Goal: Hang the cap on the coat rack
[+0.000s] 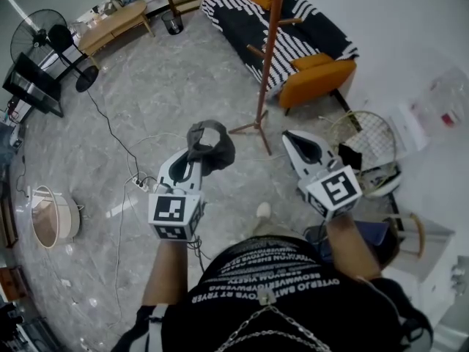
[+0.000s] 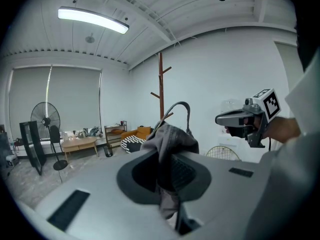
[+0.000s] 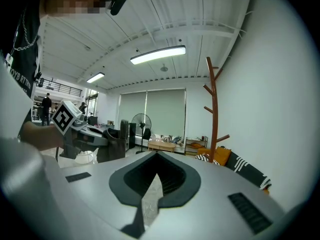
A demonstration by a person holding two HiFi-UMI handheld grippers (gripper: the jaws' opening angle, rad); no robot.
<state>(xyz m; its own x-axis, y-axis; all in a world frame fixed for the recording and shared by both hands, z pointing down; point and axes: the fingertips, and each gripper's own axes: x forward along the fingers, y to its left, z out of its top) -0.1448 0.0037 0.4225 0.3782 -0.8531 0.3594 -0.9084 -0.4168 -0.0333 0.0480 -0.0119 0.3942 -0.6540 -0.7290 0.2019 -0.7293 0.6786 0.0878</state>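
Note:
A grey cap [image 1: 213, 144] hangs crumpled from my left gripper [image 1: 196, 157], which is shut on its fabric. In the left gripper view the cap [image 2: 173, 138] bunches up between the jaws of the left gripper [image 2: 169, 160], its strap arching above. The brown wooden coat rack [image 1: 268, 53] stands ahead on the grey floor, beyond both grippers and apart from them; it also shows as the coat rack [image 2: 160, 85] and the coat rack [image 3: 214, 115]. My right gripper [image 1: 289, 136] is held level beside the left, shut, with nothing in it; the right gripper [image 3: 155, 157] shows only a thin slit.
A striped sofa with orange cushions [image 1: 294, 38] stands behind the rack against the wall. A wire basket [image 1: 368, 142] sits at the right. A standing fan [image 1: 50, 38], a low wooden table [image 1: 114, 23] and a power strip with cables [image 1: 140, 185] lie to the left.

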